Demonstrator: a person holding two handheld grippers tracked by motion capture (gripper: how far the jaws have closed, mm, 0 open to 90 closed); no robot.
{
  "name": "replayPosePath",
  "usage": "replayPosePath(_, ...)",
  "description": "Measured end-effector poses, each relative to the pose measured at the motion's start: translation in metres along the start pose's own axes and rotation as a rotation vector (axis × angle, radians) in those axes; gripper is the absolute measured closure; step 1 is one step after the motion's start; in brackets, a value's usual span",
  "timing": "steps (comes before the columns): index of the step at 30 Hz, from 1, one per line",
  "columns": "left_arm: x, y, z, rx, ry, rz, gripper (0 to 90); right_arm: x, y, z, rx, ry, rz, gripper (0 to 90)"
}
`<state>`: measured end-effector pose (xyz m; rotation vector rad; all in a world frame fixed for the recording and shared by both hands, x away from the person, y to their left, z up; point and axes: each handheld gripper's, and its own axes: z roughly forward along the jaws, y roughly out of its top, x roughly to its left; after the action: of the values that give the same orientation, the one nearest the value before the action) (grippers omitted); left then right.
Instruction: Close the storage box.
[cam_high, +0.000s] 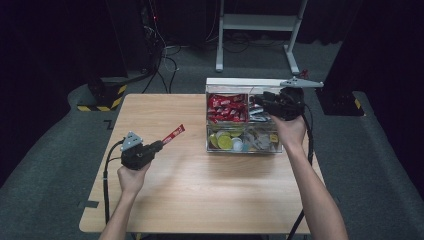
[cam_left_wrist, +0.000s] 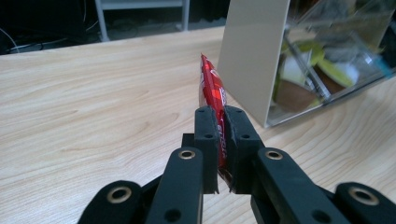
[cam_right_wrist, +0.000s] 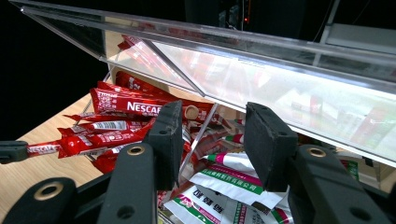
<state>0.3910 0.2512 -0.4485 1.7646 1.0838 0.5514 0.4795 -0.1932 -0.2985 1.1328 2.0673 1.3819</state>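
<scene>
My left hand-held gripper (cam_left_wrist: 223, 151) is clamped tight on a red coffee stick (cam_left_wrist: 214, 100), pinched near one end so the rest juts free above the bench (cam_high: 200, 180), well apart from the clear organiser box (cam_high: 243, 122). My right hand-held gripper (cam_right_wrist: 212, 140) stands partly open, gripping nothing, under the box's raised lid (cam_right_wrist: 261, 60), seemingly propping it so the stick compartment stays reachable.

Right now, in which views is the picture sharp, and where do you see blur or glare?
High view: dark surroundings, table evenly lit, small things soft. Left gripper view: red sachet and fingers sharp, clear box behind blurred. Right gripper view: pale glare on the open lid, sachets below readable.
</scene>
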Motion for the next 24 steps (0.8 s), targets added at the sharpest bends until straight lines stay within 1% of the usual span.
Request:
replayPosePath(2,-0.001,-0.001,0.005,0.006,-0.002,0.001,84.5,0.0,0.0,-0.001,-0.003,0.001,0.001,57.3)
replayPosePath(5,-0.003,-0.003,0.011,0.019,0.007,0.002,84.4,0.0,0.001,-0.001,-0.002,0.0,0.001,57.2)
replayPosePath(9,-0.006,-0.012,0.016,0.025,0.022,-0.001,84.3,-0.001,0.0,-0.002,-0.009,0.005,0.003,57.2)
replayPosePath(10,-0.005,-0.014,0.018,0.029,0.027,0.0,84.3,-0.001,0.0,-0.002,-0.013,0.008,0.01,57.2)
replayPosePath(13,-0.005,-0.021,0.021,0.04,0.029,-0.012,84.3,-0.001,0.0,-0.002,-0.014,0.009,0.002,56.8)
replayPosePath(15,-0.004,-0.025,0.024,0.05,0.033,-0.01,84.2,-0.001,0.0,-0.002,-0.008,0.007,-0.001,56.4)
replayPosePath(17,-0.003,-0.028,0.027,0.052,0.034,-0.021,84.1,0.0,0.0,-0.002,-0.008,0.003,-0.002,56.3)
replayPosePath(19,-0.002,-0.031,0.029,0.064,0.04,-0.019,84.1,-0.001,0.0,-0.002,-0.009,0.008,0.0,56.4)
replayPosePath(22,-0.002,-0.034,0.031,0.076,0.055,-0.004,84.1,0.0,0.0,-0.002,-0.009,0.005,-0.004,56.4)
replayPosePath(24,-0.001,-0.037,0.034,0.076,0.058,-0.015,84.0,-0.001,0.0,-0.002,-0.01,0.009,0.0,56.4)
